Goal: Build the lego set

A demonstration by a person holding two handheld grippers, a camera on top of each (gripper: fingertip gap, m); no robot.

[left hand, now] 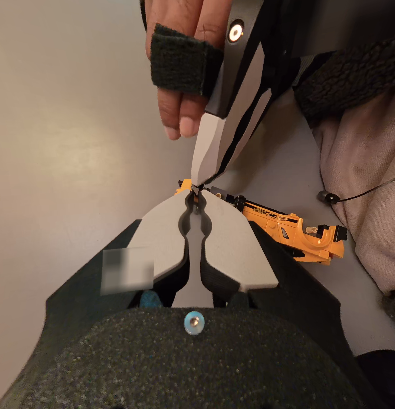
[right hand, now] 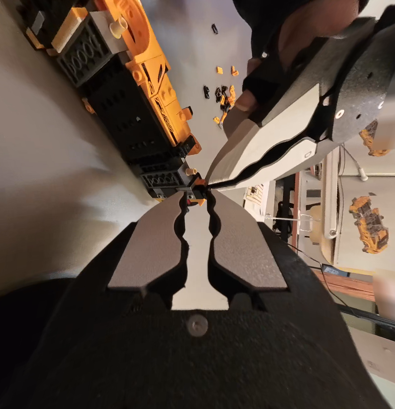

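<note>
Lay on the counter (left hand: 59, 155): orange-and-black lego car (left hand: 287, 230), long axis running from 12 toward 4 o'clock off the left gripper (left hand: 194, 194). Pinched on its near end, both pairs of jaws: left gripper's own, and right gripper (right hand: 195, 194) alongside, equally near. Bore black lettering on the side, left unread. Loose pieces (right hand: 225, 97) at 12 o'clock.

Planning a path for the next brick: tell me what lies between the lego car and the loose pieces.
Only bare table shows between the lego car and the loose pieces, seen in the right wrist view.
</note>
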